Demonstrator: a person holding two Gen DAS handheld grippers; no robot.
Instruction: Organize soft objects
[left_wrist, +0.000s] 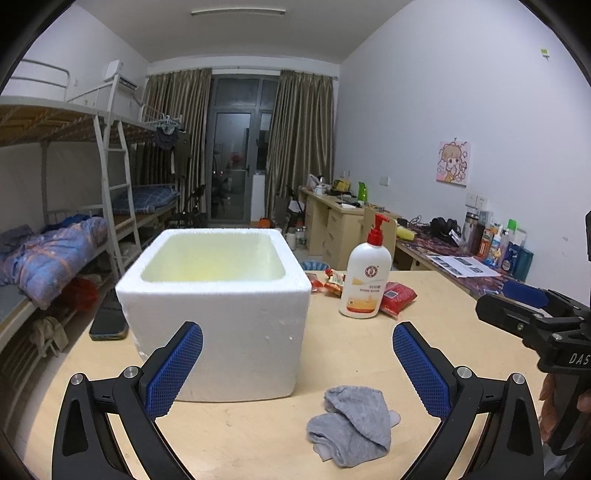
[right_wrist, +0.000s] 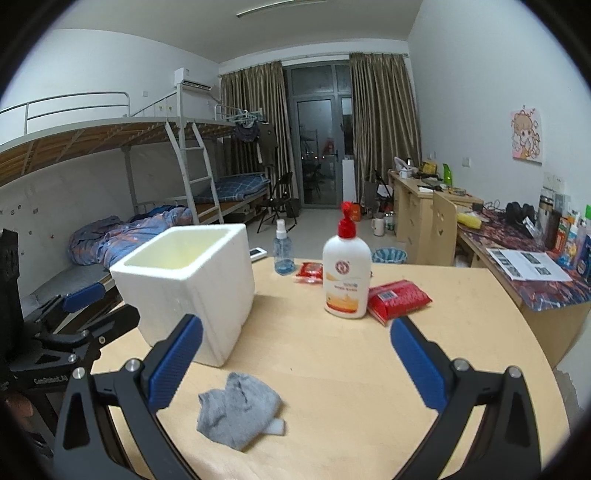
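A crumpled grey sock (left_wrist: 352, 421) (right_wrist: 238, 413) lies on the wooden table near its front edge. Behind it stands a white foam box (left_wrist: 218, 306) (right_wrist: 188, 280), open on top, its inside looking empty. My left gripper (left_wrist: 297, 345) is open above the table, the sock low between its blue fingers and the box just ahead. My right gripper (right_wrist: 295, 341) is open too, with the sock near its left finger. Each gripper shows in the other's view, the right one (left_wrist: 532, 314) at the right edge, the left one (right_wrist: 81, 306) at the left edge.
A white lotion pump bottle (left_wrist: 365, 284) (right_wrist: 347, 275) stands mid-table with red snack packets (left_wrist: 399, 295) (right_wrist: 399, 297) beside it. A small spray bottle (right_wrist: 283, 251) stands further back. A dark phone (left_wrist: 108, 321) lies left of the box. Bunk beds and desks line the room.
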